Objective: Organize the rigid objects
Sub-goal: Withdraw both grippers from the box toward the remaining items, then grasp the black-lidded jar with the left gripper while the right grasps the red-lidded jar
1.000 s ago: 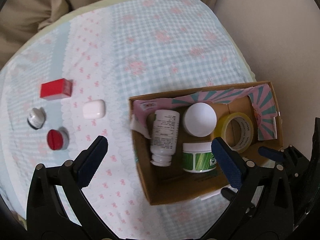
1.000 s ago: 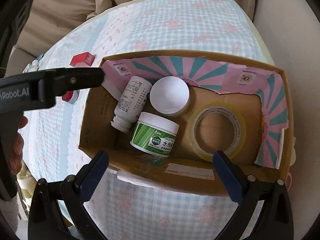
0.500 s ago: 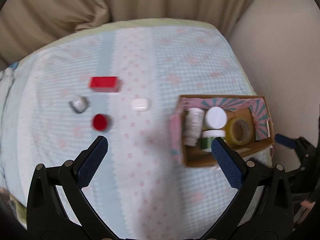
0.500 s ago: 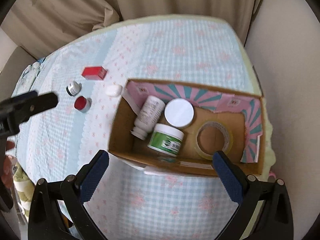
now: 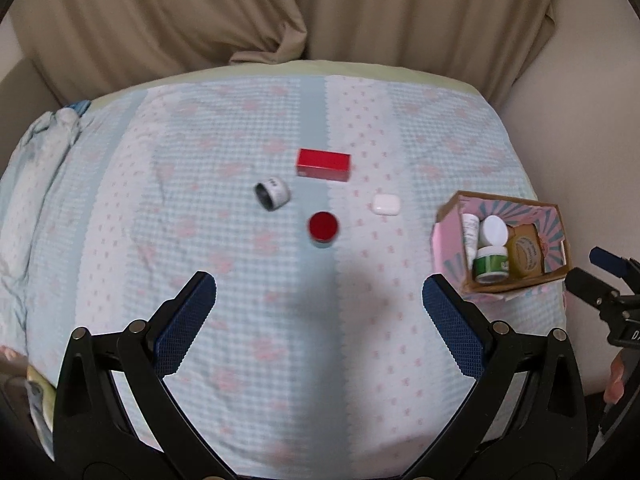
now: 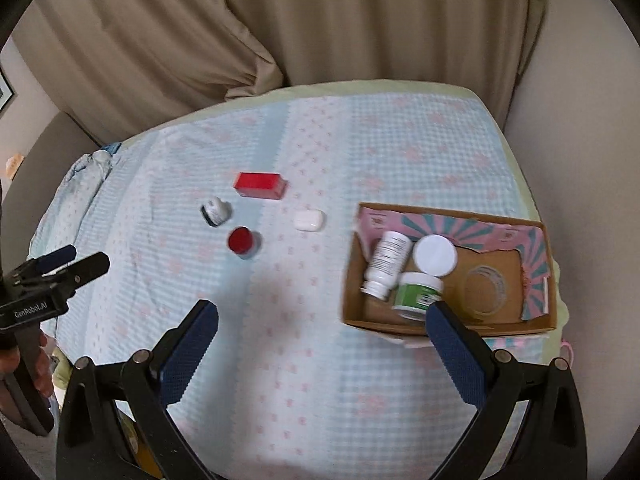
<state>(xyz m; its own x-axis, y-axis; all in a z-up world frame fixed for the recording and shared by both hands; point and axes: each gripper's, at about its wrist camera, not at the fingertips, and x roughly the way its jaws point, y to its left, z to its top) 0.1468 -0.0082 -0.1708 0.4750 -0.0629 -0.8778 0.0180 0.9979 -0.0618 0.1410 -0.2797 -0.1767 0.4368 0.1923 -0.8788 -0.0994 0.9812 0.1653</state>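
Note:
A cardboard box (image 6: 452,322) with pink-teal flaps sits at the table's right side; it also shows in the left wrist view (image 5: 516,286). It holds a white bottle (image 6: 386,262), a white lid (image 6: 435,255), a green jar (image 6: 418,295) and a tape roll (image 6: 486,290). On the cloth lie a red box (image 5: 323,164), a small black-and-white jar (image 5: 272,194), a red-capped jar (image 5: 323,228) and a white case (image 5: 386,204). My left gripper (image 5: 318,304) is open and empty, high above the table. My right gripper (image 6: 322,332) is open and empty, high near the box.
The table (image 5: 240,280) wears a light blue checked cloth with pink flowers. Beige curtains (image 5: 280,12) hang behind it. A bunched cloth (image 5: 56,128) lies at the far left corner. A wall (image 6: 580,120) stands close on the right.
Both grippers have pulled back and up from the box, so the whole table is now in view. The objects have not moved.

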